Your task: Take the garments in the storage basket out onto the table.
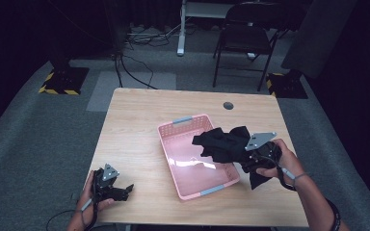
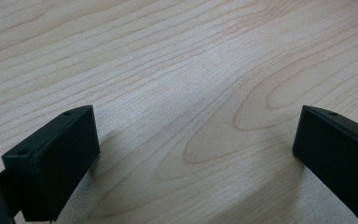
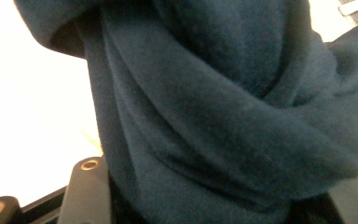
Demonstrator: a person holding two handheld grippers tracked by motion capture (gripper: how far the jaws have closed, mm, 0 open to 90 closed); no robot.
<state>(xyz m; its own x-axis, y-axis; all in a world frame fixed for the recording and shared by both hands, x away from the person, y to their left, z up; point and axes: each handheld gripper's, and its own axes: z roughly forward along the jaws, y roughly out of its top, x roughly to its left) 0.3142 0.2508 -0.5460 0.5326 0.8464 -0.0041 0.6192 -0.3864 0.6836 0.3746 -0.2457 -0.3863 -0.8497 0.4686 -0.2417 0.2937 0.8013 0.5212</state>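
Wooden table (image 1: 135, 125), black cloth (image 1: 221, 144) in right tongs (image 1: 250, 156)

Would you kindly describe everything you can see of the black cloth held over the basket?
The black cloth is a soft, fleecy-looking dark fabric, bunched and twisted into thick folds. The right tongs are shut on it and hold it up at the right rim of the pink basket, part of it over the basket's inside, a tail hanging down by the person's right hand. In the right gripper view its folds show a fuzzy nap. What garment it is cannot be told.

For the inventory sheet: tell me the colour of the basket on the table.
Pink, with grey-blue handles; the basket shows best in the high view.
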